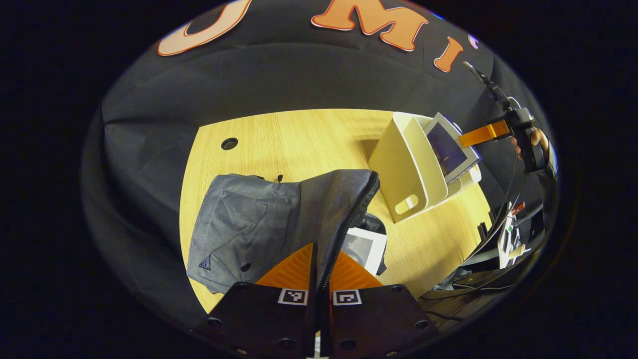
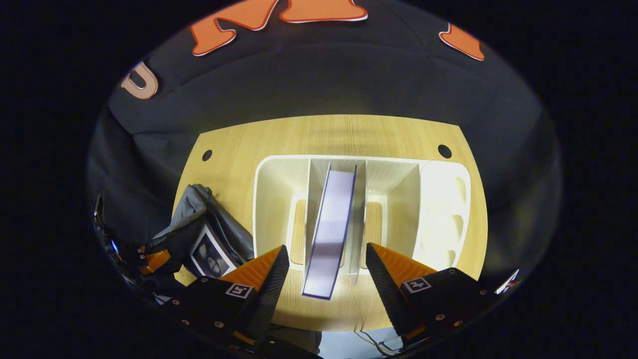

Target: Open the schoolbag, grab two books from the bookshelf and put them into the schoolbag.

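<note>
A grey schoolbag (image 1: 249, 219) lies on the wooden table (image 1: 299, 139). My left gripper (image 1: 325, 250) is shut on its zippered flap edge (image 1: 356, 209) and holds the flap lifted. Under the flap one book (image 1: 366, 247) lies in the bag's mouth. A cream bookshelf (image 2: 279, 189) stands to the right of the bag, with a blue-edged book (image 2: 331, 224) upright in its middle slot. My right gripper (image 2: 326, 249) is open just above that book, one finger to each side, not touching it. The left gripper view has this book (image 1: 451, 149) and the right gripper (image 1: 491, 132) farther off.
A hand (image 1: 536, 142) holds the right gripper at the far right. The table has round cable holes (image 1: 229, 143) near its back corners. Cables and small clutter (image 1: 508, 239) lie beyond the table's right edge. The bag (image 2: 199, 219) with its book (image 2: 209, 254) is left of the shelf.
</note>
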